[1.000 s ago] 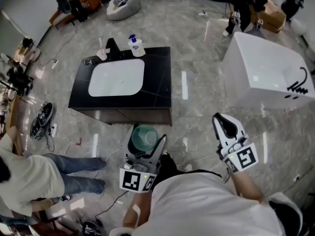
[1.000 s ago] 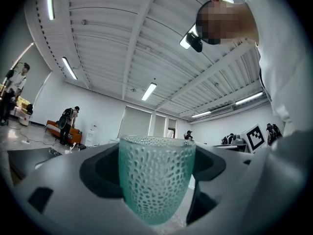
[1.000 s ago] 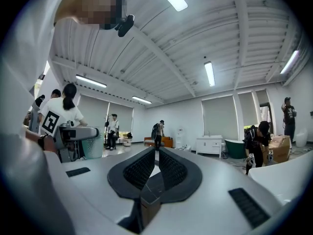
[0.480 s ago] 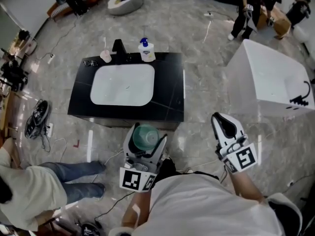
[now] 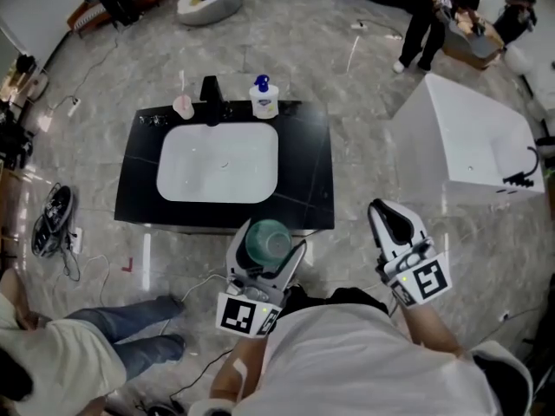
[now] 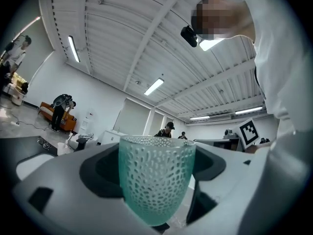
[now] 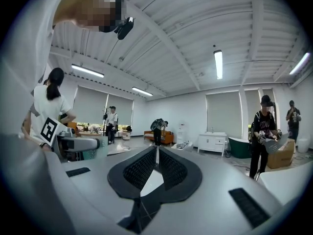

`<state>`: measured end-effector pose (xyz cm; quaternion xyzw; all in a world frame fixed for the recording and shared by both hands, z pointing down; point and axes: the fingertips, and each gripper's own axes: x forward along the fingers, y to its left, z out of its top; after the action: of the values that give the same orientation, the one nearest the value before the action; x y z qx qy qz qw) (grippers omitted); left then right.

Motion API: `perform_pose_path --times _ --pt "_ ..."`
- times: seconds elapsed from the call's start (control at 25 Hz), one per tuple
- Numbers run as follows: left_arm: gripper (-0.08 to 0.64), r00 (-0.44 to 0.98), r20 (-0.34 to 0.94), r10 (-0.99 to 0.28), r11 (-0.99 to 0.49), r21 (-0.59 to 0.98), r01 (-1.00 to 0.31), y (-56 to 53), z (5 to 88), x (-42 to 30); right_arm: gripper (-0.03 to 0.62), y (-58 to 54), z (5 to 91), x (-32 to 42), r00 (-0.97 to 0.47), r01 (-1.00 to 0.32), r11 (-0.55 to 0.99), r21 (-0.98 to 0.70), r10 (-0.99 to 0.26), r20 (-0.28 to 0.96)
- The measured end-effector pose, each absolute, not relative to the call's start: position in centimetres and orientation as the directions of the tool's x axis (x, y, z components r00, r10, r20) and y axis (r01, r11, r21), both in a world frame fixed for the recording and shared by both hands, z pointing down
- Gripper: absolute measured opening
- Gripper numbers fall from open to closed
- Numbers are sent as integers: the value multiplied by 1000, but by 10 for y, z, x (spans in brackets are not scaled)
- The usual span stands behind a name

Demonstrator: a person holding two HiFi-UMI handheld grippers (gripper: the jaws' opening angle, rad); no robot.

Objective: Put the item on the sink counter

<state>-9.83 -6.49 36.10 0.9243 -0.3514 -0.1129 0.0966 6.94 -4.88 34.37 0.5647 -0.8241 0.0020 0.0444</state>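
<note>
A teal textured glass cup (image 5: 267, 240) (image 6: 155, 177) stands upright between the jaws of my left gripper (image 5: 265, 248), which is shut on it. It hangs just in front of the near edge of the black sink counter (image 5: 312, 159), whose white basin (image 5: 218, 164) lies in the middle. My right gripper (image 5: 392, 221) (image 7: 156, 164) is shut with nothing in it, held off to the right of the counter over the floor.
On the counter's far edge stand a black faucet (image 5: 210, 87), a soap dispenser (image 5: 264, 99) and a small pink cup (image 5: 183, 106). A white bathtub (image 5: 473, 146) sits to the right. A person in jeans (image 5: 113, 345) is at the lower left; others stand far behind.
The counter has shifted right and nearer in the head view. The cup in my left gripper now sits right at its near edge. Both grippers keep their state.
</note>
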Motion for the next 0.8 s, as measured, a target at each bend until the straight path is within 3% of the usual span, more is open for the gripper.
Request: perform_pose_path --times 0.36,0.8 --pt "385 755 -132 -643 -756 271 -596 -81 361 -87 51 -65 339 75 -336 -939 340 52 -939 79" --pt "385 703 -137 -698 -715 186 -674 -109 339 -66 51 -90 323 105 -398 -916 398 42 -917 5"
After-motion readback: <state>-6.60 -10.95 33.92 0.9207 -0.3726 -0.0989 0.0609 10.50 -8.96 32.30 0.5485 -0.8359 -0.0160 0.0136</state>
